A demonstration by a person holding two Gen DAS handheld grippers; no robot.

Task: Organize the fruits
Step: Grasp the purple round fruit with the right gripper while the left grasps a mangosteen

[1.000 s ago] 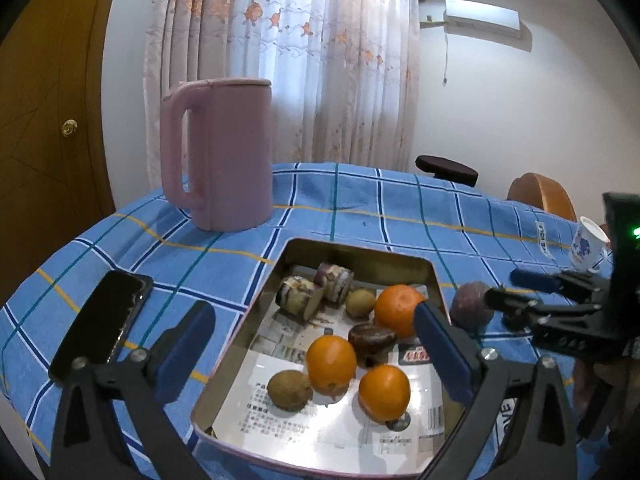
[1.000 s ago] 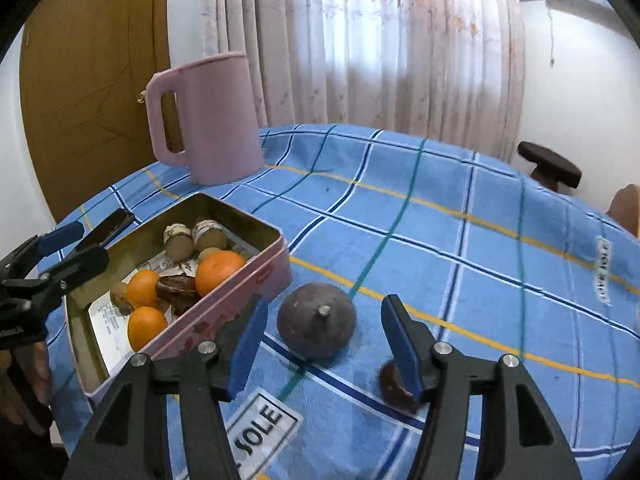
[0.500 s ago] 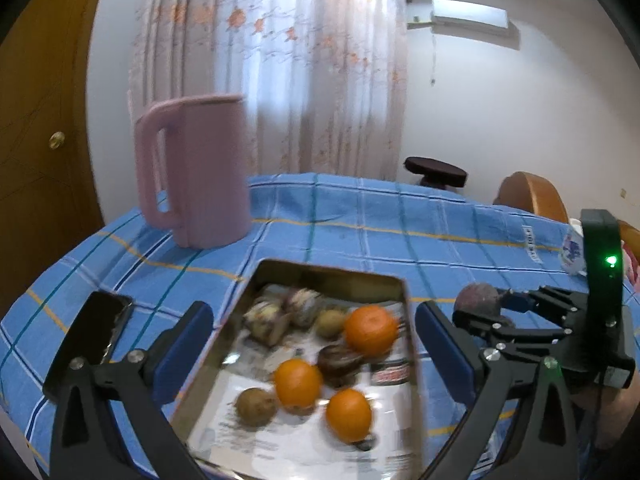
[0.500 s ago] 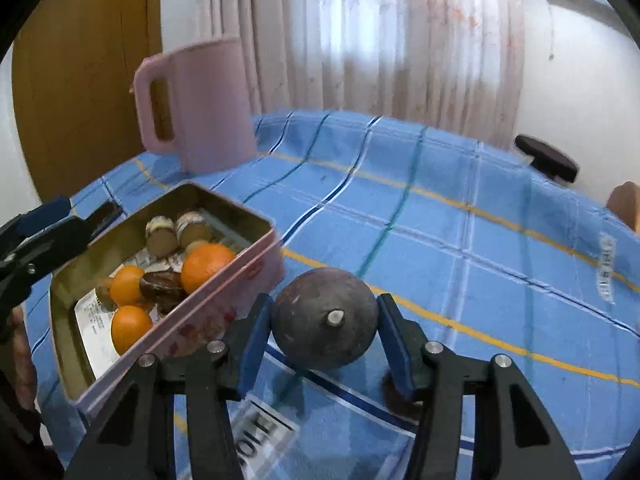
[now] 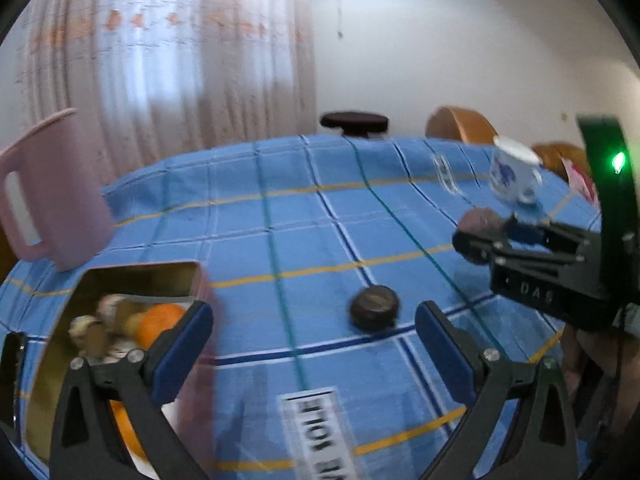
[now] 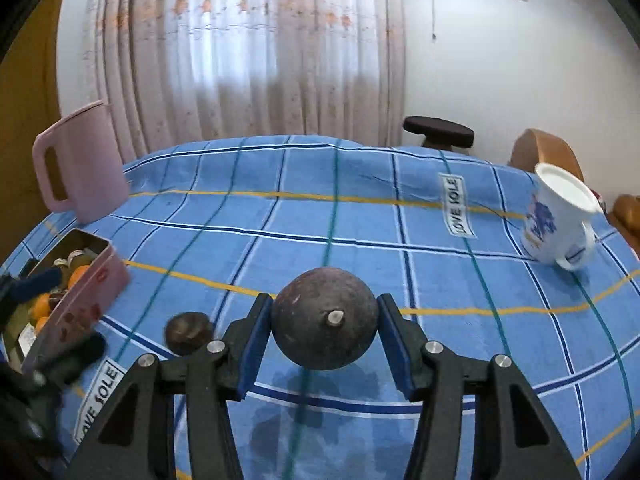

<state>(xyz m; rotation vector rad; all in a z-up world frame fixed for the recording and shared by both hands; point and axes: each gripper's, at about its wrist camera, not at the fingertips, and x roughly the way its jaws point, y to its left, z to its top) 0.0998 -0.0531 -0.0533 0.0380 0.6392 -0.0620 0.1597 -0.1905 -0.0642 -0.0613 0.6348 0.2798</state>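
My right gripper (image 6: 325,338) is shut on a round dark purple fruit (image 6: 325,322) and holds it above the blue checked cloth; the fruit also shows in the left wrist view (image 5: 480,222). A small dark brown fruit (image 5: 374,307) lies on the cloth between the fingers of my open, empty left gripper (image 5: 314,338); it also shows in the right wrist view (image 6: 189,332). The pink tin (image 6: 86,292) with oranges (image 5: 160,322) and other fruits stands at the left.
A pink jug (image 5: 48,196) stands at the far left of the round table. A white cup with blue print (image 6: 558,218) stands at the right. Beyond the table are a dark stool (image 6: 438,130), a wooden chair back (image 5: 460,130) and curtains.
My right gripper has lifted the purple fruit off the cloth and carried it right, away from the tin. My left gripper has swung right, from over the tin to the small brown fruit.
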